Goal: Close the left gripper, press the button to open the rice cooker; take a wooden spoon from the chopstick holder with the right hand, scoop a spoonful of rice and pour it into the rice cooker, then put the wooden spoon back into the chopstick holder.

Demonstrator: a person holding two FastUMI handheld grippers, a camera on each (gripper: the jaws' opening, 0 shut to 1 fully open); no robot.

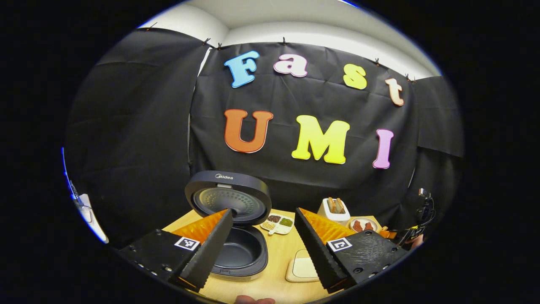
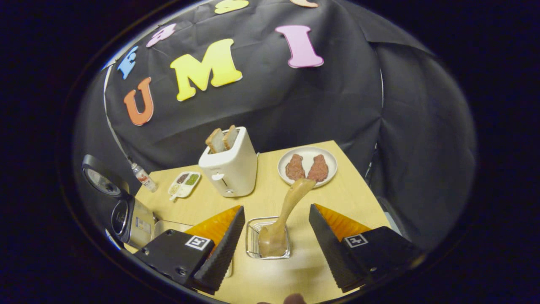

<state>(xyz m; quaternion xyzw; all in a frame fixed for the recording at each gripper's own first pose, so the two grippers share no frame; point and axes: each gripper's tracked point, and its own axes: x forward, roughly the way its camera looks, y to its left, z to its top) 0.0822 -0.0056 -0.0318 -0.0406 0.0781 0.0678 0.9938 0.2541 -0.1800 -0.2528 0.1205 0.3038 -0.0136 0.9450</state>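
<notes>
The dark rice cooker (image 1: 242, 253) stands open, its lid (image 1: 230, 198) raised and the inner pot bare. My left gripper (image 1: 263, 215) hangs open in front of it, the left finger crossing the pot's rim and holding nothing. A wooden spoon (image 2: 292, 199) stands in the wire chopstick holder (image 2: 253, 236), bowl down and handle leaning toward the plate. My right gripper (image 2: 276, 210) is open just above the holder, one finger on each side, apart from the spoon. A pale square dish (image 1: 304, 268) with whitish contents lies right of the cooker. The cooker (image 2: 128, 217) sits at the far left of the right gripper view.
A white toaster (image 2: 230, 166) with two slices stands mid-table. Behind the spoon is a plate (image 2: 308, 154) with two brown pieces. A small compartment dish (image 2: 184, 183) of grains and a little bottle (image 2: 143, 177) sit near the back wall. The table's right edge (image 2: 363, 185) is close.
</notes>
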